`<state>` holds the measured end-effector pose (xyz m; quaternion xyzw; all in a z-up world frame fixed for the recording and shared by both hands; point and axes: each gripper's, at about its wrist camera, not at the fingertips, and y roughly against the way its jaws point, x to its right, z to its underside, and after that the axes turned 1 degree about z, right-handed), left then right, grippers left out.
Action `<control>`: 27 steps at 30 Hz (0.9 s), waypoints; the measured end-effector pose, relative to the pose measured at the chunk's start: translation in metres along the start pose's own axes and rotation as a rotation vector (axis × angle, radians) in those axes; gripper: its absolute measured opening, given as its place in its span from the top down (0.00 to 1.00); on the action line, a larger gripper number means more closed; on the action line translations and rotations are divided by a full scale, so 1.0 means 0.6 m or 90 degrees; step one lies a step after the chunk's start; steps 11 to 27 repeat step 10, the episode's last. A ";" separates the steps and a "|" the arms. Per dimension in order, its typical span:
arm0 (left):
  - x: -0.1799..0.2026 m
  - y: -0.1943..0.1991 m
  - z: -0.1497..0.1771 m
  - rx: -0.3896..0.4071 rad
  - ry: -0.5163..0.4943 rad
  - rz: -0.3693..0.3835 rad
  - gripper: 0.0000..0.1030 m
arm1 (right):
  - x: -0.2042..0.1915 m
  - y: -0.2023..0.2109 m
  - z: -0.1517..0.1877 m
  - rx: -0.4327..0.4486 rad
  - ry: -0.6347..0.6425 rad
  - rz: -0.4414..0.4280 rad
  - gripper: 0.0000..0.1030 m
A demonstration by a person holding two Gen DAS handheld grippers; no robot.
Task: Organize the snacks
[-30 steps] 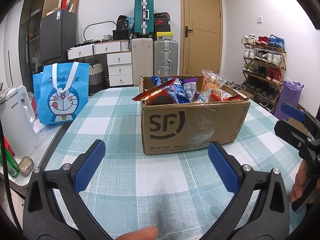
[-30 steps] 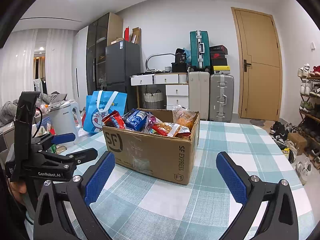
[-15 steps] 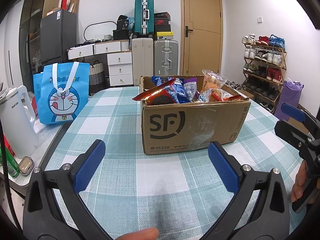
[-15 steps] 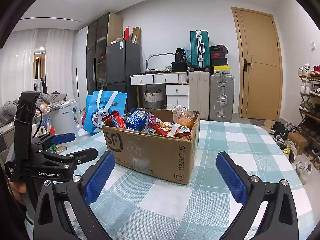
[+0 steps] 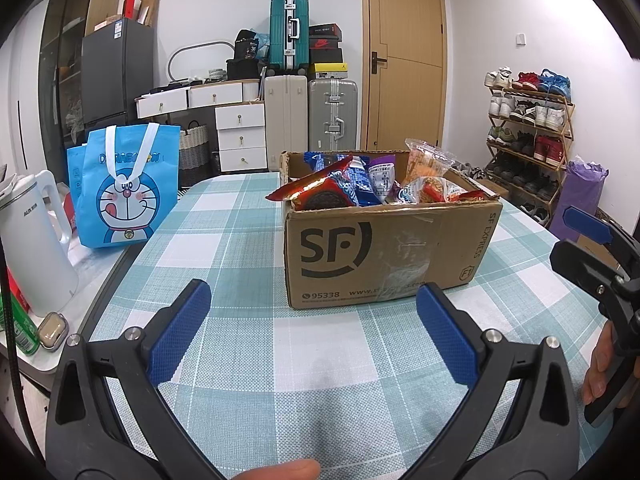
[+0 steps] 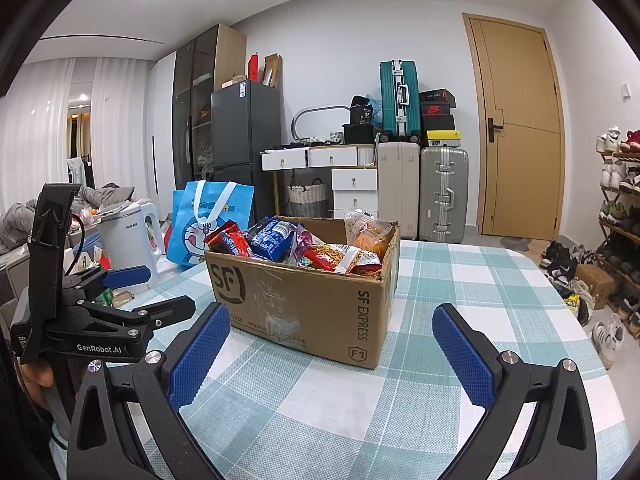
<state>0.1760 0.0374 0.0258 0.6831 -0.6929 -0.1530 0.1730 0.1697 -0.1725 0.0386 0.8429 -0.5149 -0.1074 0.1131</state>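
Observation:
A brown SF Express cardboard box (image 5: 384, 252) stands open on the checked tablecloth, also in the right wrist view (image 6: 304, 300). It is full of snack packets: a red cookie pack (image 5: 320, 196), blue packs (image 6: 272, 240) and a clear bag of orange snacks (image 5: 428, 160). My left gripper (image 5: 312, 320) is open and empty, in front of the box and apart from it. My right gripper (image 6: 332, 344) is open and empty, facing the box's right corner. Each gripper shows in the other's view, at the right edge (image 5: 592, 252) and at the left edge (image 6: 128, 292).
A blue Doraemon bag (image 5: 124, 192) stands at the table's left edge. A white kettle (image 5: 36, 248) sits on a side counter left of the table. The checked table (image 5: 248, 352) spreads in front of the box. Suitcases, drawers, a door and a shoe rack stand behind.

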 end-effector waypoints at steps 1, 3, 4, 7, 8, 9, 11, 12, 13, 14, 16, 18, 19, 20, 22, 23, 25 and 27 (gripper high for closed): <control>0.000 0.000 0.000 0.000 0.000 0.000 0.00 | 0.000 0.000 0.000 0.000 0.000 0.000 0.00; 0.000 0.000 0.000 0.000 0.000 0.000 0.00 | 0.000 0.000 0.000 0.000 0.000 0.000 0.00; 0.000 0.000 0.000 0.000 0.000 0.000 0.00 | 0.000 0.000 0.000 0.000 0.000 0.000 0.00; 0.000 0.000 0.000 0.002 -0.001 0.001 0.00 | 0.000 0.000 0.000 0.000 0.000 0.000 0.00; 0.000 0.000 0.000 0.001 0.000 0.000 0.00 | 0.000 0.000 0.000 0.000 0.000 0.000 0.00; -0.001 -0.001 0.000 0.000 0.000 0.000 0.00 | 0.000 0.000 0.000 0.000 0.000 0.000 0.00; -0.001 -0.002 0.000 -0.001 0.002 -0.001 0.00 | 0.000 0.000 0.000 0.000 0.000 0.000 0.00; -0.001 -0.002 0.000 -0.001 0.002 -0.001 0.00 | 0.000 0.000 0.000 0.000 0.000 0.000 0.00; -0.001 -0.002 0.000 -0.001 0.002 -0.001 0.00 | 0.000 0.000 0.000 0.000 0.000 0.000 0.00; -0.001 -0.002 0.000 -0.001 0.002 -0.001 0.00 | 0.000 0.000 0.000 0.000 0.000 0.000 0.00; -0.001 -0.002 0.000 -0.001 0.002 -0.001 0.00 | 0.000 0.000 0.000 0.000 0.000 0.000 0.00; -0.001 -0.002 0.000 -0.001 0.002 -0.001 0.00 | 0.000 0.000 0.000 0.000 0.000 0.000 0.00; -0.001 -0.002 0.000 -0.001 0.002 -0.001 0.00 | 0.000 0.000 0.000 0.000 0.000 0.000 0.00; -0.001 -0.002 0.000 -0.001 0.002 -0.001 0.00 | 0.000 0.000 0.000 0.000 0.000 0.000 0.00; -0.001 -0.002 0.000 -0.001 0.002 -0.001 0.00 | 0.000 0.000 0.000 0.000 0.000 0.000 0.00; -0.001 -0.002 0.000 -0.001 0.002 -0.001 0.00 | 0.000 0.000 0.000 0.000 0.000 0.000 0.00; -0.001 -0.002 0.000 -0.001 0.002 -0.001 0.00 | 0.000 0.000 0.000 0.000 0.000 0.000 0.00; -0.001 -0.002 0.000 -0.001 0.002 -0.001 0.00 | 0.000 0.000 0.000 0.000 0.000 0.000 0.00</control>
